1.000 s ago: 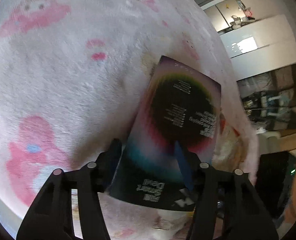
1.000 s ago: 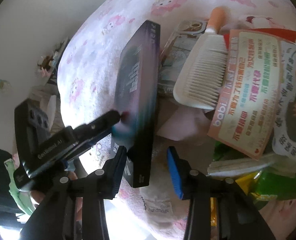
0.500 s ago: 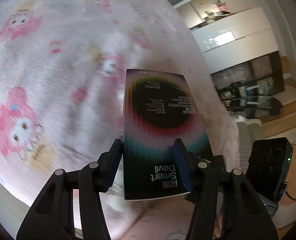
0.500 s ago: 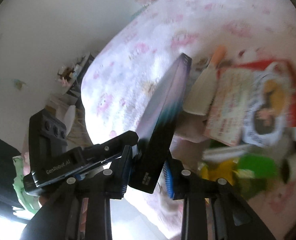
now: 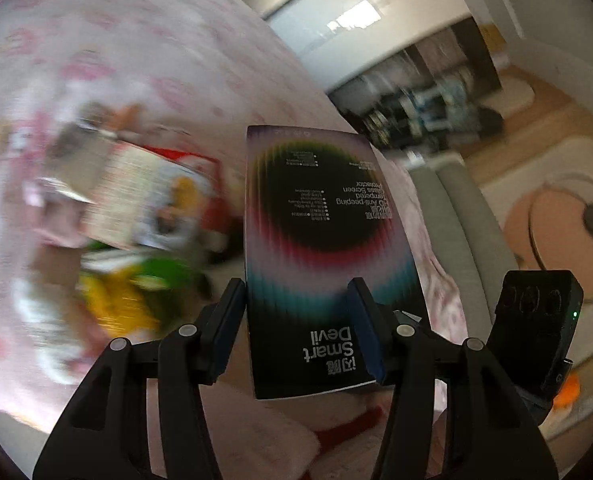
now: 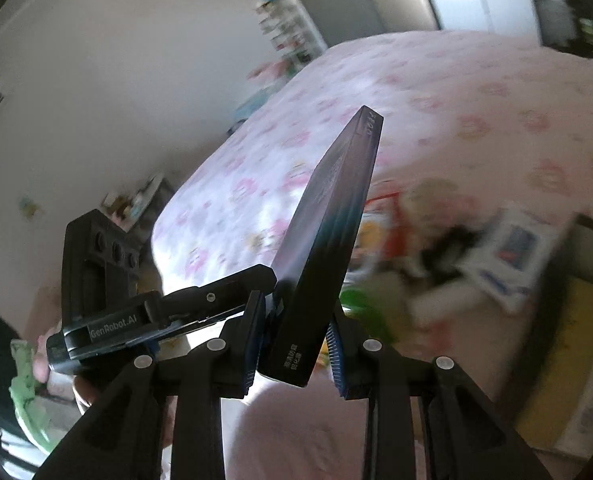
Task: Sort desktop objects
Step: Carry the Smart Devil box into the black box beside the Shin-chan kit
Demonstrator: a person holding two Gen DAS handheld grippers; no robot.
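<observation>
Black box's [image 5: 324, 248] printed face, left view only

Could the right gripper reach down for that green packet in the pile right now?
Probably not as things stand. The right gripper is shut on the edge of the dark screen-protector box, which the left gripper clamps too. The green packet lies below, behind that box, so the box must go first.
</observation>
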